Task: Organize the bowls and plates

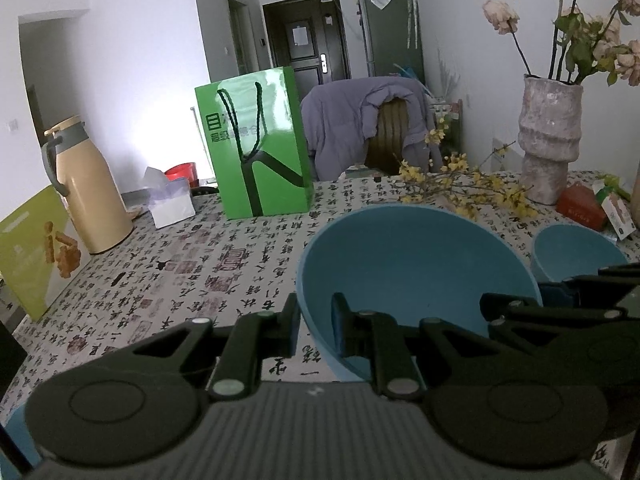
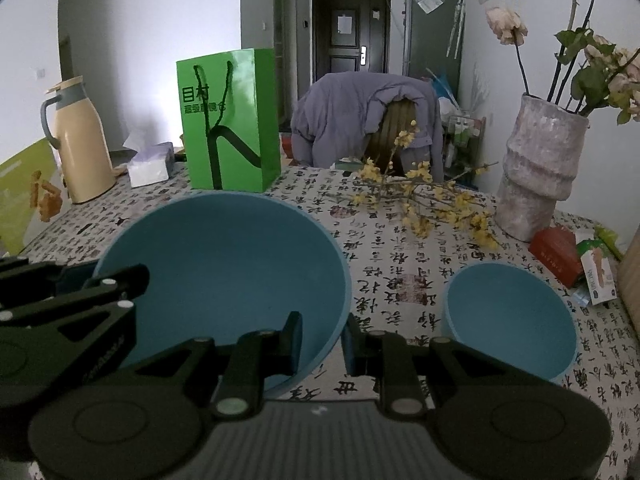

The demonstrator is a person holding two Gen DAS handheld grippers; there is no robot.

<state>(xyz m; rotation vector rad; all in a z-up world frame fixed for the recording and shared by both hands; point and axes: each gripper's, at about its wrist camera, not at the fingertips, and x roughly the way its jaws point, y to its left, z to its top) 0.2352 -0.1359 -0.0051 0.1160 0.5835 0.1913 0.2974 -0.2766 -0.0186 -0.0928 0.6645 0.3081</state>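
Observation:
A large blue bowl (image 1: 416,264) (image 2: 224,272) is gripped from both sides over the patterned tablecloth (image 1: 208,280). My left gripper (image 1: 316,330) is shut on its left rim, one finger inside the bowl and one outside. My right gripper (image 2: 324,342) is shut on its right rim in the same way. Each gripper also shows at the edge of the other's view: the right gripper (image 1: 560,300) and the left gripper (image 2: 80,292). A smaller blue bowl (image 1: 572,252) (image 2: 508,320) sits on the cloth just right of the large one. Whether the large bowl touches the table I cannot tell.
Behind the bowls stand a green paper bag (image 1: 260,148), a beige thermos jug (image 1: 88,188), a tissue box (image 1: 172,204) and a grey vase (image 1: 550,140) with dried roses. Yellow flower sprigs (image 2: 432,204) and a red box (image 2: 556,252) lie nearby. A jacket-draped chair (image 2: 368,120) stands at the far edge.

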